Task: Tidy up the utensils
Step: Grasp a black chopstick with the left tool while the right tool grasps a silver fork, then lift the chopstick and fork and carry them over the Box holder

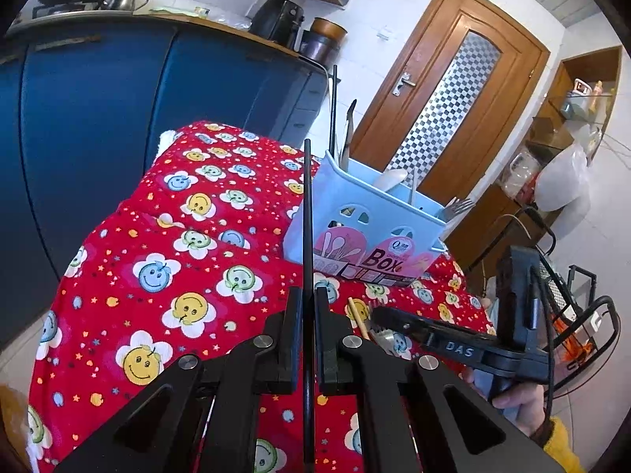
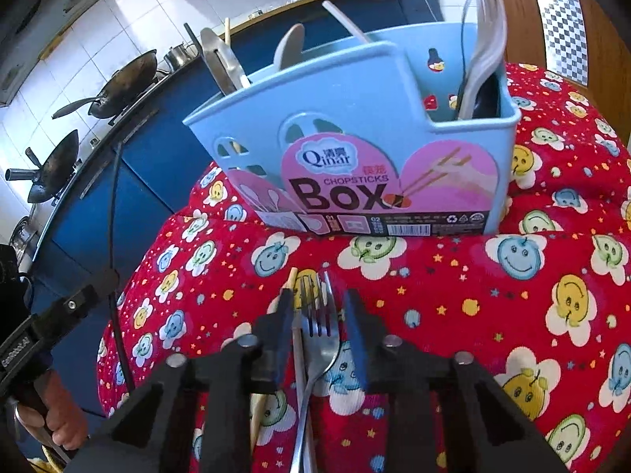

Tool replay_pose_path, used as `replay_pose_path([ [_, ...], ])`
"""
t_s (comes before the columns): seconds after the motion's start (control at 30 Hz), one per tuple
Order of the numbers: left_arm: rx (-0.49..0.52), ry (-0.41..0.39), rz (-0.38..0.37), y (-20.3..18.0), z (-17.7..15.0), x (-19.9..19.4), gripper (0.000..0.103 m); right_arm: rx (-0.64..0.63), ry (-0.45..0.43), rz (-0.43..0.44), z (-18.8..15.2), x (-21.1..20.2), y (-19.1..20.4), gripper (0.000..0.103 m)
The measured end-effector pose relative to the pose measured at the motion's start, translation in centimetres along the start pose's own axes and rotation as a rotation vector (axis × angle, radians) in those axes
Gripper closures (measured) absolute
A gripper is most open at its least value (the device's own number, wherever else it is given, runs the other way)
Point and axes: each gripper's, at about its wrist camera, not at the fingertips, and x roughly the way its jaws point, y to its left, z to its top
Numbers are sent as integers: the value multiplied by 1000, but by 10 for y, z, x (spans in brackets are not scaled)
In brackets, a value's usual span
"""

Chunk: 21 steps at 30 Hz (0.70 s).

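Looking along the right claw (image 2: 317, 329), we found the fork (image 2: 315, 339) lying directly between its two fingers, flat on the red smiley cloth (image 2: 532, 295), tines pointing away from us toward the box (image 2: 355, 146). Its long axis ran almost in line with the claw's own reach, handle trailing back under the claw body and out of sight. The jaws stood apart, a gap showing on each side of the fork's neck, so we judged the pads were not yet pressing on it. A pale chopstick (image 2: 294, 303) lay just beside the fork on its left, nearly parallel and touching or close to the left finger; closing on the fork alone looked awkward because of that.

The right hand was plainly the nearer one. The left claw (image 1: 308, 339) was clamped together on a thin black stick (image 1: 308, 213) that stood up past its fingertips, so it was already occupied.

The fork looked like plain polished metal, four tines, thin and slippery. The box was pale blue plastic with a pink label, standing upright on the cloth just beyond the fork, with spoons, forks and a flat steel tool already standing in its compartments. The right-end compartment held forks, which we judged the likely home for this one.
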Motion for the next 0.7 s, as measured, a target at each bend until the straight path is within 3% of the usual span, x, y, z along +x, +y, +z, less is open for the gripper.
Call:
replay_pose_path([
  [0.03,2,-2,0,-1,0,0,98,2,-3,-2,0,0,0,88],
  [0.2,14,-21,-8,-6,0,-5,98,8,-55,-4,-4,-10,-1,97],
  [0.7,53,-112,-80,-28,4,-24,98,-40,-404,-83,-26,-108,22,100],
])
